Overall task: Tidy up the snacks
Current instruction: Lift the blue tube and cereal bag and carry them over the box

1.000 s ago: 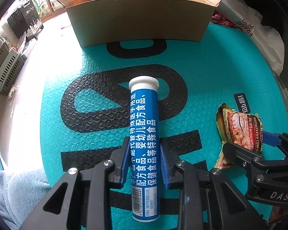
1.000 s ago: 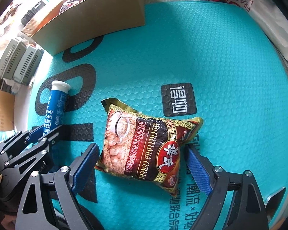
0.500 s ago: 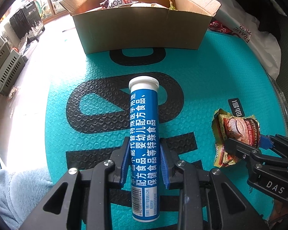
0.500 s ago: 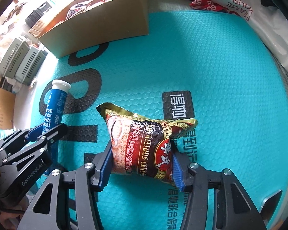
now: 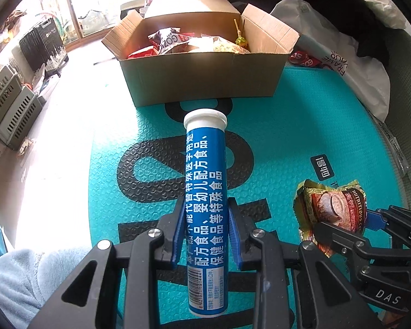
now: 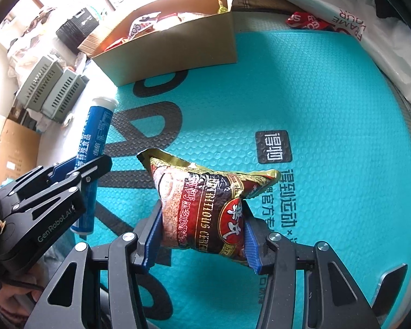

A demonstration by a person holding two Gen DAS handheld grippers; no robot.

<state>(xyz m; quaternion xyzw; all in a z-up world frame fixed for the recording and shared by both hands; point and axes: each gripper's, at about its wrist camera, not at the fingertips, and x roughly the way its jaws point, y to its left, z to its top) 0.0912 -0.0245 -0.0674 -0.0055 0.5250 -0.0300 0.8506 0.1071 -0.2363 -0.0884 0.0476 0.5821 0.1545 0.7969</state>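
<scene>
At the far left of the left wrist view, grey slatted crates (image 5: 12, 109) stand on the pale floor, with a dark case (image 5: 42, 45) behind them near the windows. A light blue sleeve (image 5: 16, 279) shows in the lower left corner.

The left gripper (image 5: 205, 235) is clamped on a blue tube (image 5: 207, 211) with a white cap, its 2 blue pads pressing the tube's lower half from either side. The tube points away from the camera toward a cardboard box (image 5: 202, 79) and hangs clear above the teal mat (image 5: 282, 137), which bears large black lettering. The box sits at the mat's far edge with its flaps open, and several snack packets (image 5: 167, 41) lie inside it.

Further right, the right gripper (image 6: 202, 235) is closed on a cereal packet (image 6: 205, 203), dark red and gold. Its 2 pads squeeze the packet's lower end, and the foil is dented between them. The packet's upper corners splay out over the mat, which carries a small black square logo (image 6: 273, 147) just beyond them. In the left wrist view the same packet (image 5: 331, 208) appears crumpled at the right, held in the neighbouring gripper.

At the far right, a white plastic bag (image 5: 342, 63) with printed letters lies at the mat's edge, and a red wrapper (image 5: 304, 59) sits between it and the box.
</scene>
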